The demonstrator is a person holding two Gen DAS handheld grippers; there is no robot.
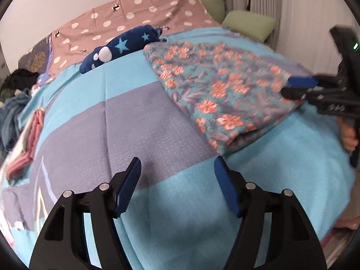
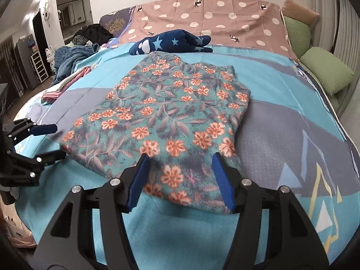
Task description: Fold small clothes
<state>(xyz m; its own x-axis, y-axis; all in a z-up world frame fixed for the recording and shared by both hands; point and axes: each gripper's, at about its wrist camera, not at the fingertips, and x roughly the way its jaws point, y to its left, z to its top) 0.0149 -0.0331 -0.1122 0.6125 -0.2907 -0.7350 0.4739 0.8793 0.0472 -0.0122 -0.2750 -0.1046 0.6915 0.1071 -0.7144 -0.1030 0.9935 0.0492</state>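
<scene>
Blue-padded fingers [image 1: 221,186] of the left gripper [image 1: 177,185] stand wide apart with nothing between them, hovering over the striped turquoise and grey bedspread [image 1: 126,121]. In this left wrist view the floral garment [image 1: 216,87] lies folded flat on the bedspread, far and to the right of the gripper, well clear of its pads. At the right edge the right gripper [image 1: 294,87] reaches in at the garment's right side, its jaws apart; whether its pads touch the cloth I cannot tell. A dark blue star-patterned plush [image 1: 121,45] rests beyond the garment, against a pink polka-dot sheet [image 1: 144,13].

From the right wrist view, the right gripper [image 2: 180,177] hovers with its jaws spread wide over the garment's near edge [image 2: 171,121], pads not pressing it. The left gripper [image 2: 48,139] shows at the left, jaws apart, just beside the garment's left edge. Green pillows [image 2: 326,69] lie far right, and a pile of clothes [image 2: 69,58] far left.
</scene>
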